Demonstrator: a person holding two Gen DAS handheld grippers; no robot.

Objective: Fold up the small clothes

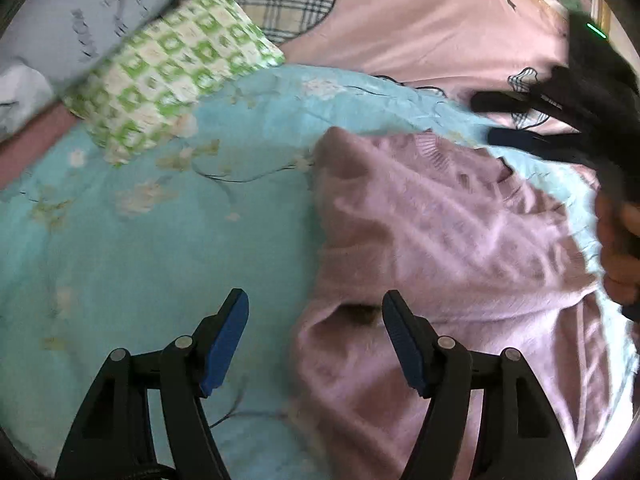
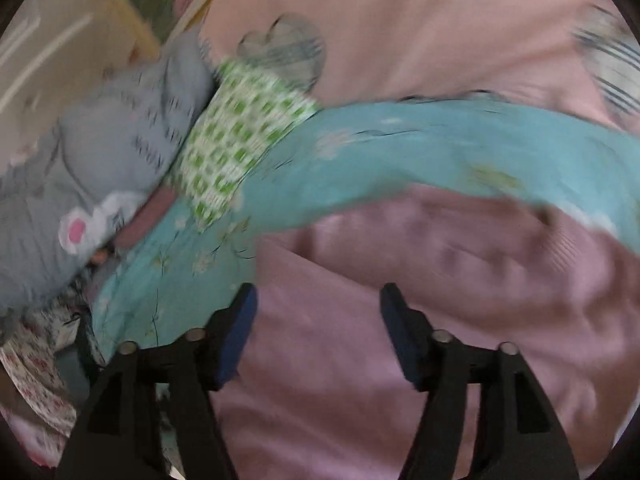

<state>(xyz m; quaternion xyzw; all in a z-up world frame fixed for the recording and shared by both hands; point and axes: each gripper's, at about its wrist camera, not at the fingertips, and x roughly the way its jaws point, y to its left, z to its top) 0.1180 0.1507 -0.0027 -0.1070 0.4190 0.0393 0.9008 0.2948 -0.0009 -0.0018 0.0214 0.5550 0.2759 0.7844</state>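
Mauve top (image 1: 440, 232) flat on teal sheet (image 1: 160, 240), long axis toward pillow (image 1: 172, 80). Left gripper (image 1: 316, 336) splayed over near-left edge, nearer. Right gripper (image 2: 318, 332) splayed, empty, above top.

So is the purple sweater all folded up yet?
Not yet. The purple sweater lies loose and wrinkled on the blue blanket, no neat edges.
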